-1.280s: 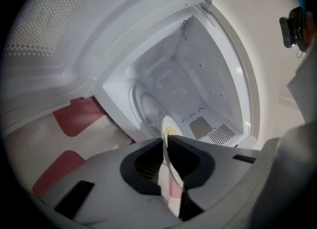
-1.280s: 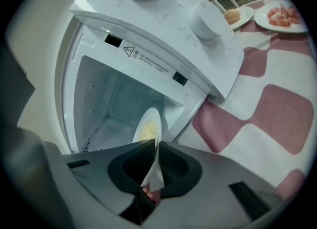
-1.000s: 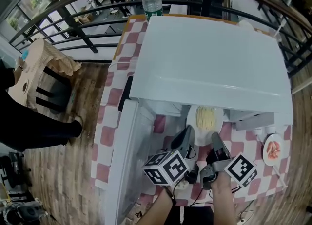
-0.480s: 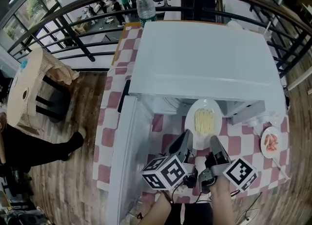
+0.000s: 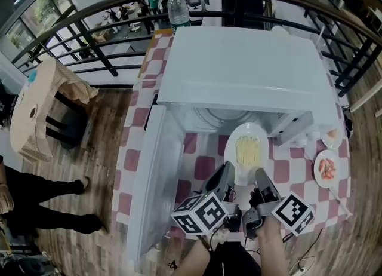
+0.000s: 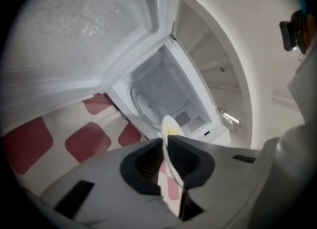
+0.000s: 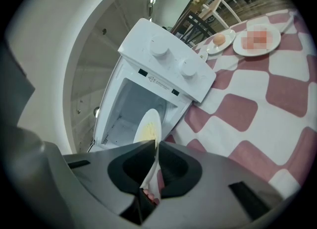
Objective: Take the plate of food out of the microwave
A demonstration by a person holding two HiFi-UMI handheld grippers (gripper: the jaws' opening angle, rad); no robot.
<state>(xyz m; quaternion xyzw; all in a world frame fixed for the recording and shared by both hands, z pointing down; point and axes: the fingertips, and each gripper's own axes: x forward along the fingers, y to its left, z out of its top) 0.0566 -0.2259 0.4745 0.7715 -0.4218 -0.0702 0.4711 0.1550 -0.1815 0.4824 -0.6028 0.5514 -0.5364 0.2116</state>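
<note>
A white plate of yellow noodles (image 5: 248,151) hangs just outside the open mouth of the white microwave (image 5: 239,71), over the red-checked tablecloth (image 5: 202,168). My left gripper (image 5: 225,176) is shut on the plate's near-left rim and my right gripper (image 5: 262,179) on its near-right rim. In the left gripper view the plate (image 6: 168,126) shows edge-on between the jaws (image 6: 165,146), with the bare glass turntable (image 6: 146,106) behind it. The right gripper view shows the plate (image 7: 148,126) pinched in the jaws (image 7: 157,146) in front of the microwave (image 7: 168,64).
The microwave door (image 5: 152,173) stands swung open at the left. Two small plates (image 5: 326,169) (image 5: 330,135) with food lie at the table's right edge. A water bottle (image 5: 178,6) stands behind the microwave. A wicker stool (image 5: 42,107) and a person's legs (image 5: 36,191) are at the left.
Both grippers have drawn back toward me with the plate. It has slid from under the microwave's roof out over the tablecloth, and the cavity's turntable now shows bare.
</note>
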